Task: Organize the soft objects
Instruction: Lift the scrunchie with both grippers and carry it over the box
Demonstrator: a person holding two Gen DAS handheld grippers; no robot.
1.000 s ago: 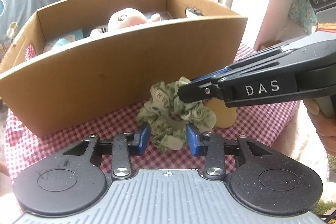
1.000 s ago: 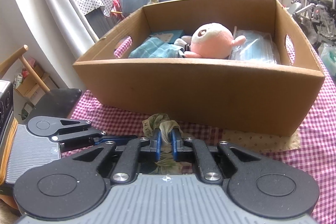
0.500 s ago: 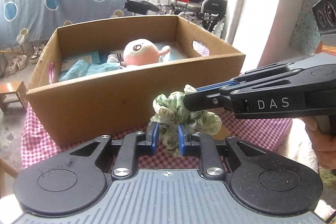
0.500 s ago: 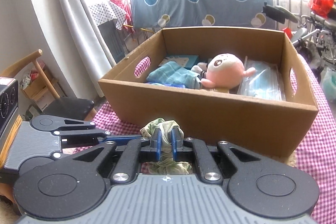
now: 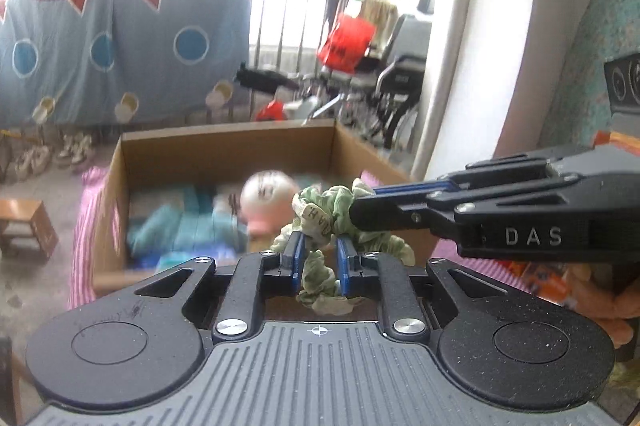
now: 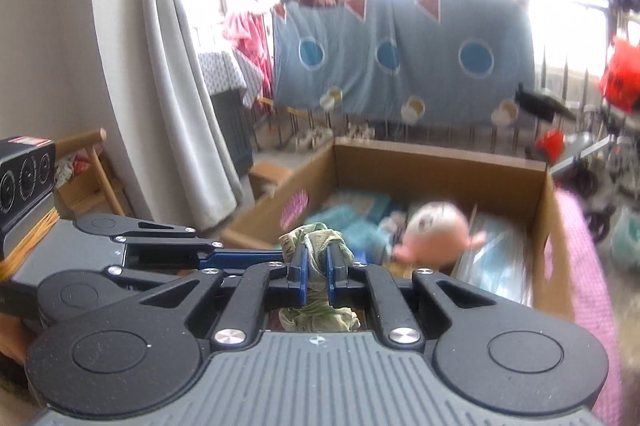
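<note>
A green floral scrunchie (image 5: 320, 222) is held in the air by both grippers, just before the near wall of the cardboard box (image 5: 224, 154). My left gripper (image 5: 318, 258) is shut on its lower loop. My right gripper (image 6: 316, 266) is shut on the same scrunchie (image 6: 316, 240); it also shows in the left wrist view (image 5: 362, 212), coming in from the right. The box (image 6: 436, 162) holds a pink plush toy (image 6: 436, 230), a teal cloth (image 5: 184, 226) and a clear packet (image 6: 496, 254).
The box stands on a pink checked tablecloth (image 6: 584, 266). A small wooden stool (image 5: 28, 226) is on the floor at the left. A wooden chair (image 6: 88, 170) and a curtain (image 6: 180, 86) are left of the box. A wheelchair (image 5: 396, 98) stands behind.
Both grippers have lifted the scrunchie from the tablecloth up to above the box's rim. The left gripper closed on it during the lift. The views now look down into the box.
</note>
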